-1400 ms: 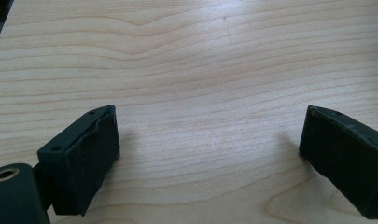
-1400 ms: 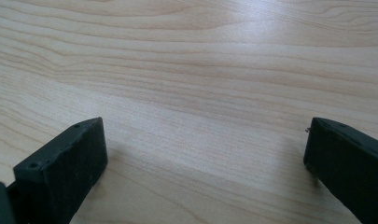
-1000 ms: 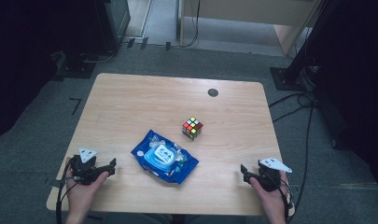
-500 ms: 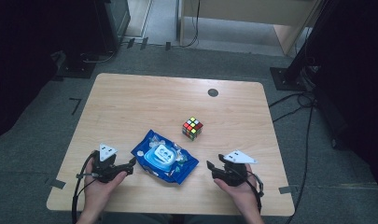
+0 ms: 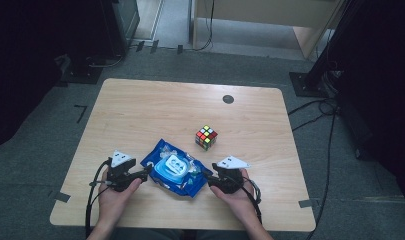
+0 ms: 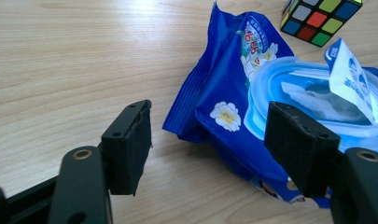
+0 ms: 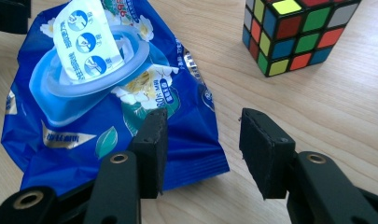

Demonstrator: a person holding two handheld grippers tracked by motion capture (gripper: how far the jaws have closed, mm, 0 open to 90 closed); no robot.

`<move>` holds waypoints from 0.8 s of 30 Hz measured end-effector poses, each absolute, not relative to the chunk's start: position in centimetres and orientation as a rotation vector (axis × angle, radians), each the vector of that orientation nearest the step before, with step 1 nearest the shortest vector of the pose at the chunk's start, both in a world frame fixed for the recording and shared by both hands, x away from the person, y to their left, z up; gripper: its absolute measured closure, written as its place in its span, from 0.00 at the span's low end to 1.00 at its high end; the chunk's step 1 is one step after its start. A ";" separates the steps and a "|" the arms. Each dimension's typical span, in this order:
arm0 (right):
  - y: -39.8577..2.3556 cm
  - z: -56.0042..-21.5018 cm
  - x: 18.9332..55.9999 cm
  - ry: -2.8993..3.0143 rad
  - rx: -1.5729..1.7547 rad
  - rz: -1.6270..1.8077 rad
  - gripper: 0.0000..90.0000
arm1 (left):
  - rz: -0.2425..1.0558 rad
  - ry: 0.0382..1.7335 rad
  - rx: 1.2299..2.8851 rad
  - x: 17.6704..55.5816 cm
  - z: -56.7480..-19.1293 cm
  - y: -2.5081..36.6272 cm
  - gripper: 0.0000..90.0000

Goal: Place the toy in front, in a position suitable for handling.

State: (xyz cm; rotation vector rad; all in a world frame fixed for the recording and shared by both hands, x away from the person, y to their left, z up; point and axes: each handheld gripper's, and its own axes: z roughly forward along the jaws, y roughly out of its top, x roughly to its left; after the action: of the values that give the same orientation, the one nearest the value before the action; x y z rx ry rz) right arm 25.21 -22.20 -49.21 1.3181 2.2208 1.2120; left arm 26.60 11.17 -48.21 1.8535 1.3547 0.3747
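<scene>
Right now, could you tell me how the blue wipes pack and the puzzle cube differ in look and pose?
The wipes pack is flat, soft and crumpled, mostly blue; the puzzle cube is a rigid block of many colours. The pack lies between both tongs with its label flap lifted; the cube stands apart, farther back. Both rest on the wooden table.

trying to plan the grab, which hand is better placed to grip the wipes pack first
Left, probably. The left tool already has the wipes pack edge between its open jaws, which have just been closing. The right tool is beside the pack's corner, mostly over bare table.
</scene>
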 end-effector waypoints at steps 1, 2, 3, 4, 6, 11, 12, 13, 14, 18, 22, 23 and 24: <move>-22.2 -49.3 25.4 2.220 1.328 1.224 0.60 | 0.373 1.358 1.861 26.8 -48.3 11.2 0.42; -22.2 -49.3 25.4 2.220 1.328 1.224 0.60 | 0.373 1.358 1.861 26.8 -48.3 11.2 0.45; -22.2 -49.5 25.7 2.225 1.354 1.242 0.60 | 0.366 1.360 1.877 27.0 -48.6 10.9 0.47; -22.2 -49.6 25.9 2.234 1.372 1.246 0.61 | 0.366 1.360 1.877 27.0 -48.6 10.9 0.51; -22.2 -50.1 26.2 2.273 1.409 1.246 0.65 | 0.350 1.351 1.905 27.1 -49.0 10.5 0.54; -22.3 -50.2 26.2 2.299 1.399 1.286 0.82 | 0.369 1.358 1.894 27.2 -49.1 10.6 0.64; -22.3 -50.2 26.1 2.306 1.398 1.284 0.85 | 0.369 1.358 1.894 27.2 -49.1 10.6 0.67; -22.2 -50.2 26.0 2.307 1.389 1.286 0.88 | 0.377 1.353 1.900 27.3 -49.0 10.6 0.71; -22.2 -50.2 26.0 2.307 1.389 1.286 0.88 | 0.377 1.353 1.900 27.3 -49.0 10.6 0.72; -21.7 -50.4 25.5 2.306 1.358 1.275 1.00 | 0.385 1.362 1.904 27.8 -49.3 10.3 0.78; -21.0 -50.6 25.3 2.308 1.329 1.262 1.00 | 0.409 1.370 1.907 28.6 -49.3 10.2 0.81; -20.6 -50.7 25.2 2.311 1.318 1.262 1.00 | 0.411 1.381 1.901 29.2 -49.3 10.2 0.81; -20.6 -50.7 25.2 2.311 1.318 1.262 1.00 | 0.411 1.381 1.901 29.2 -49.3 10.2 0.82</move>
State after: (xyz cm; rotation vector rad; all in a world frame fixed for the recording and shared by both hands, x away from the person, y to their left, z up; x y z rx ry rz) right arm 25.23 -20.61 -50.69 1.3181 2.3112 1.2623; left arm 29.20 10.20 -49.28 1.9010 1.3806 0.4108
